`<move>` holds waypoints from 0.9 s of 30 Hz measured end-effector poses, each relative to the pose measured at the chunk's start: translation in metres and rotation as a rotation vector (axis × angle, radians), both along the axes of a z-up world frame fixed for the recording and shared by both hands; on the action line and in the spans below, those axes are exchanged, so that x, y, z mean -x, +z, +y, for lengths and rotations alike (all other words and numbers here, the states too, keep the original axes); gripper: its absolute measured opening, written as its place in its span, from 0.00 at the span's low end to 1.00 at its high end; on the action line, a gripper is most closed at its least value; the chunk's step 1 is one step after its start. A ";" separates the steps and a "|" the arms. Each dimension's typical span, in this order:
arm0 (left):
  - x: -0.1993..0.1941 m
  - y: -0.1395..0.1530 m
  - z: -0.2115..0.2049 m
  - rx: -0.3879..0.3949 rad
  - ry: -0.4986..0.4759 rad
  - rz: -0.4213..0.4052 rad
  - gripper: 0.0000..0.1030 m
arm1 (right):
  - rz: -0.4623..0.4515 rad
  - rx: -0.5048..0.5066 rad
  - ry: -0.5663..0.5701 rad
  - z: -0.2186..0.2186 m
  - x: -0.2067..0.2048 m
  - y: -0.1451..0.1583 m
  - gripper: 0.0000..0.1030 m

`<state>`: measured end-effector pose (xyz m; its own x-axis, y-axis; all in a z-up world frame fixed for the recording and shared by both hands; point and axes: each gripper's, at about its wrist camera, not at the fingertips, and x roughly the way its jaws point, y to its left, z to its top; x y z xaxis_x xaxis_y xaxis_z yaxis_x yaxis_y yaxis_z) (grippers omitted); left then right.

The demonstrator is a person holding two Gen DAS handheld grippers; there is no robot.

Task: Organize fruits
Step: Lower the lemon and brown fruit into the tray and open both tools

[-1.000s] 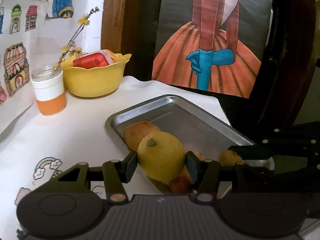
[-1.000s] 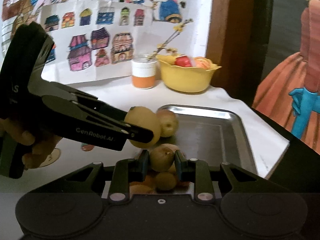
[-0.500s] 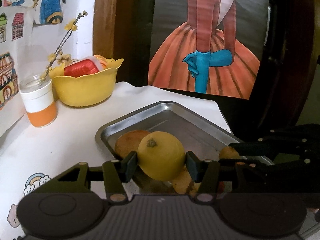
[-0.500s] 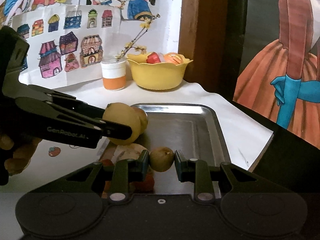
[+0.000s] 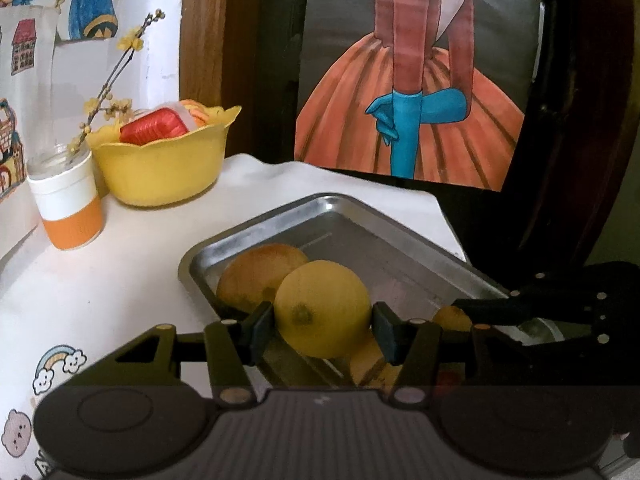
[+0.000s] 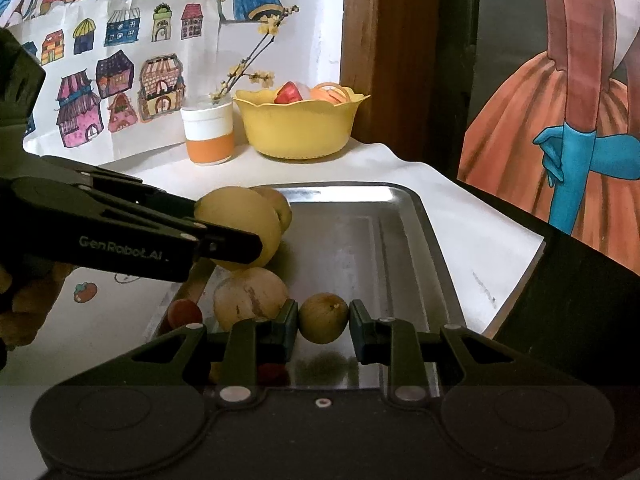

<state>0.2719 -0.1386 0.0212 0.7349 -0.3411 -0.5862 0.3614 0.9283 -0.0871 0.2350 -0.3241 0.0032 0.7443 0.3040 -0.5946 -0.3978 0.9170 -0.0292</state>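
My left gripper (image 5: 322,322) is shut on a yellow lemon (image 5: 322,308), held just above the near left corner of a metal tray (image 5: 280,220). An orange-brown fruit (image 5: 256,276) lies in the tray right behind the lemon. In the right wrist view, my right gripper (image 6: 323,322) is shut on a small brown-green fruit (image 6: 323,317), which hangs over the bare tray floor (image 6: 360,240). A pale round fruit (image 6: 248,294) and a small red one (image 6: 185,314) lie to its left. The lemon (image 6: 240,224) in the left gripper shows above them.
A yellow bowl (image 5: 160,164) with red and orange items stands at the back of the white cloth. Beside it is a white-and-orange cup (image 5: 68,208) holding a flower twig. The table's edge runs right of the tray, with dark furniture beyond. A hand (image 6: 24,304) holds the left gripper.
The lemon has turned in the left gripper, so its stem end now points lower. The right gripper has carried the small fruit away from the fruit pile, over the bare tray floor.
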 end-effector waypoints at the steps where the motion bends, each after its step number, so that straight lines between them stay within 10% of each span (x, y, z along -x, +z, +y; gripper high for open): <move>1: 0.000 -0.001 0.001 0.004 0.003 0.001 0.56 | -0.001 0.001 -0.001 0.000 0.000 0.000 0.29; 27: 0.000 -0.003 0.008 0.004 0.046 0.034 0.60 | 0.003 -0.004 -0.028 0.000 -0.003 -0.006 0.31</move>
<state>0.2721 -0.1302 0.0182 0.7293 -0.3099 -0.6099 0.3154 0.9434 -0.1023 0.2375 -0.3236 -0.0024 0.7504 0.2855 -0.5961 -0.3725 0.9277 -0.0246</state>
